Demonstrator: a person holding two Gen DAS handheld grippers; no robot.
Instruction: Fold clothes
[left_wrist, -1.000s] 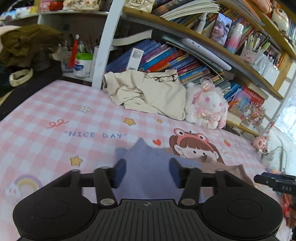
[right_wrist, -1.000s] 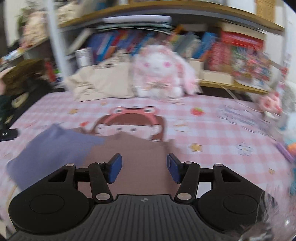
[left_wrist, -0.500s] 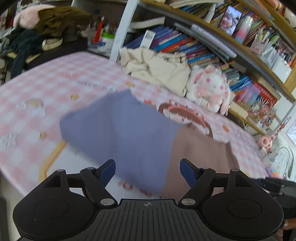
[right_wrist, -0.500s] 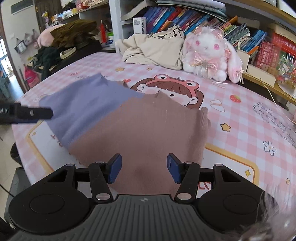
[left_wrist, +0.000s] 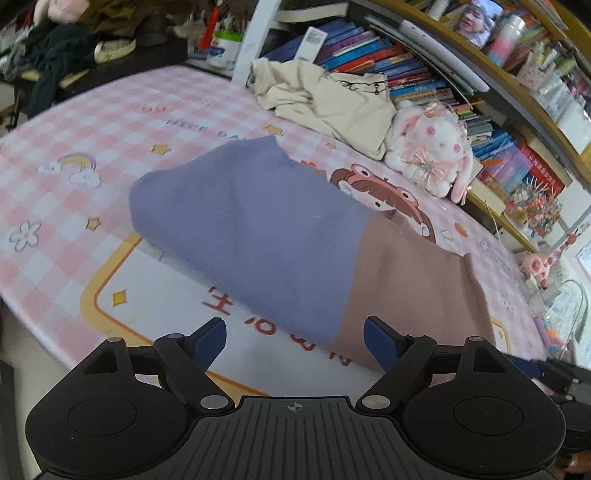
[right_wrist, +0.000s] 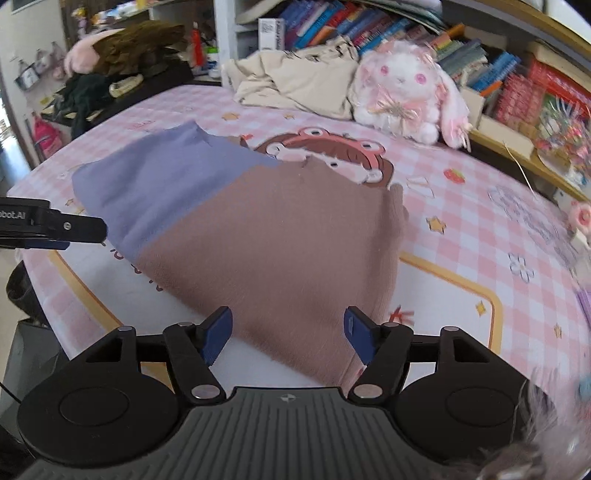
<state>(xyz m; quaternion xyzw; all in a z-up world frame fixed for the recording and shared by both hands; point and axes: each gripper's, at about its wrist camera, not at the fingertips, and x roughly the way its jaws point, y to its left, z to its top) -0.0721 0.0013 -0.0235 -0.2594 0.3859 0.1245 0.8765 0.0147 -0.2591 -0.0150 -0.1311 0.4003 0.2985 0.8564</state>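
A folded garment, its purple-blue half (left_wrist: 258, 229) to the left and its brown half (left_wrist: 406, 288) to the right, lies flat on the pink checked tablecloth (left_wrist: 74, 122). My left gripper (left_wrist: 295, 341) sits at the garment's near edge. Its jaws are opening, and the blue pads (left_wrist: 210, 338) stand clear of the cloth's corner between them. My right gripper (right_wrist: 288, 334) is over the brown half (right_wrist: 280, 240). Its jaws are opening too, with the near hem between the pads and not pinched. The left gripper (right_wrist: 55, 225) shows at the left edge of the right wrist view.
A crumpled cream garment (left_wrist: 332, 99) and a white-and-pink plush rabbit (left_wrist: 432, 155) lie at the table's far side, against a crowded bookshelf (left_wrist: 369, 55). Dark clothes (right_wrist: 110, 74) are piled at the far left. The table's near edge (left_wrist: 44, 332) runs just in front of the grippers.
Both pairs of jaws have widened and no longer grip the garment. The garment, first bunched and moving, now lies spread flat. Both grippers have drawn back to its near edge.
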